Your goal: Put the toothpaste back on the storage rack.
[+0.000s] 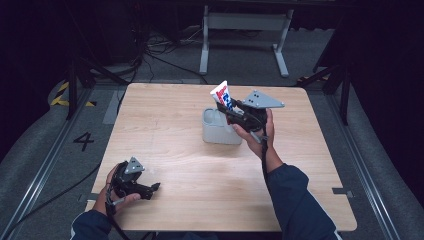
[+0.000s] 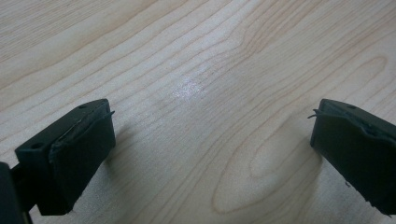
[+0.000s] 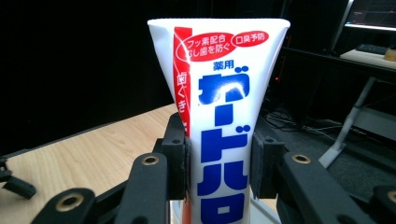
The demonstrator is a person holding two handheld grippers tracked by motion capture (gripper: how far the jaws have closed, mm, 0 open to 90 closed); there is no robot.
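We see a white tube (image 3: 219, 126) printed with large blue Japanese characters, a red stripe down one edge and red ovals near its flat crimped end, which points up. The right gripper (image 3: 219, 163) is clamped on it: both pads press the tube's sides, and the tube stands between them. In the high view the tube (image 1: 221, 95) sits tilted above a grey cup (image 1: 220, 129) near the middle of the table (image 1: 165, 125), with its lower end at the cup's mouth; we cannot tell whether it touches the cup. The right gripper (image 1: 231, 111) reaches it from the right, just beside the cup.

The left gripper (image 1: 156, 187) rests low near the table's front left corner, well apart from the cup. Its jaws stand wide apart with only bare wood between them.

The table is pale wood with visible grain. Around it lie a grey floor (image 1: 60, 145) marked with a "4", cables, a white frame (image 1: 245, 30) beyond the far edge, and dark surroundings.

The right gripper view gives the print on the tube, which the high view shows only as small colour patches. The left gripper view gives the grain and a soft glare on the wood. The high view gives the layout of both hands and the cup.
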